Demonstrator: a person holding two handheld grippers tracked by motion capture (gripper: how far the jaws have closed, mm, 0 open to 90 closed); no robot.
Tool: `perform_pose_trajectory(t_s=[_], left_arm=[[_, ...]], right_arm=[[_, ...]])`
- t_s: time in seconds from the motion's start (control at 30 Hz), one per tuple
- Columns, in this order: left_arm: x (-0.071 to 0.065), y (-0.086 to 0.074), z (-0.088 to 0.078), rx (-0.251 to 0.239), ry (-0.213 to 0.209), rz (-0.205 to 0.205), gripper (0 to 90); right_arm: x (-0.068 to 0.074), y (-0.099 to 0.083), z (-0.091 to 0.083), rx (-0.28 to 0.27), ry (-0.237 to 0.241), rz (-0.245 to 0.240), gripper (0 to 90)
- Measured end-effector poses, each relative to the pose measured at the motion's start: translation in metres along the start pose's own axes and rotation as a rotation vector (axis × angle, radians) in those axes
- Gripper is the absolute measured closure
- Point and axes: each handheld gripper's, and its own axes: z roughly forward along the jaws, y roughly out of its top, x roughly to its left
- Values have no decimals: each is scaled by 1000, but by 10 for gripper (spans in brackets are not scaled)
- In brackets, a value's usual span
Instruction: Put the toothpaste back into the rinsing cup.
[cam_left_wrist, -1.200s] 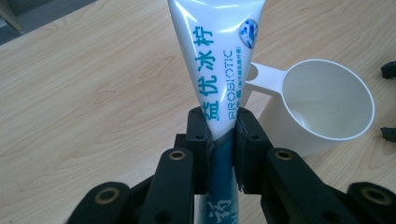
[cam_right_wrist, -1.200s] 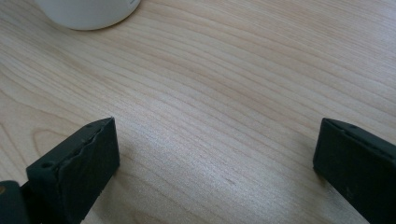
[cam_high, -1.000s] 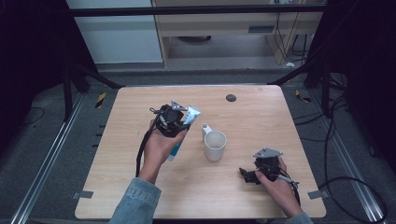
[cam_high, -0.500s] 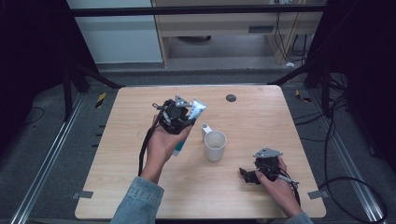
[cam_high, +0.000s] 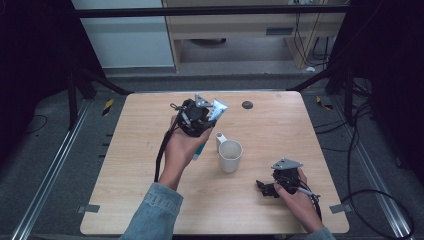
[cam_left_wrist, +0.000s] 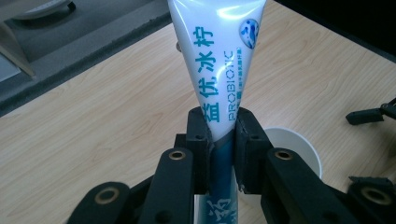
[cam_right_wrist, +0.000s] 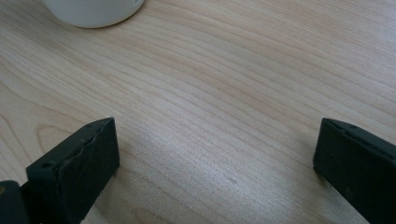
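While the left gripper (cam_left_wrist: 222, 135) pinches a white-and-teal toothpaste tube (cam_left_wrist: 219, 60) between closed jaws above the wooden table (cam_high: 125, 150), the white mug (cam_high: 230, 155) stands just beside it, its inside hidden. Well apart, the right gripper (cam_right_wrist: 215, 154) rests wide open on bare wood. A dark disc (cam_high: 247, 104) lies near the far edge.

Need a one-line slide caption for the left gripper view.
Left gripper clamps a toothpaste tube above the white mug on the wooden table.
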Motion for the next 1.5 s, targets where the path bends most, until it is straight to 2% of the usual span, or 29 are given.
perform_pose_trajectory(t_s=[0.2, 0.27, 0.5, 0.6, 0.73, 0.83, 1.0, 1.03, 1.1, 1.2, 1.5], left_arm=[[-6, 7, 8, 13, -4, 17, 778], [-6, 9, 9, -12, -3, 4, 778], [-10, 14, 9, -44, -2, -6, 778], [-13, 17, 9, -44, 3, 3, 778], [-15, 22, 7, -72, 15, 5, 778], [-17, 24, 6, -100, 8, 1, 779], [-21, 27, 9, -110, 8, 14, 778], [-21, 28, 9, -129, 8, 11, 778], [-22, 29, 9, -133, 10, 13, 778], [-25, 31, 9, -134, 19, 16, 778], [-41, 35, 9, -185, 51, 9, 778]], right_arm=[[0, 0, 0, -2, 3, -11, 6], [0, 0, 0, -2, 4, -10, 6], [1, -1, 0, -1, 3, -11, 8], [1, -1, 0, -1, 3, -11, 8], [1, -1, 0, -1, 3, -8, 8], [1, -1, 0, -1, 4, -7, 8], [1, -1, 0, -1, 4, -8, 7], [1, -1, 0, -1, 6, -10, 6], [1, 0, 0, -1, 7, -11, 6], [1, 0, 0, -1, 6, -11, 6], [1, 0, 0, -1, 6, -12, 6]])
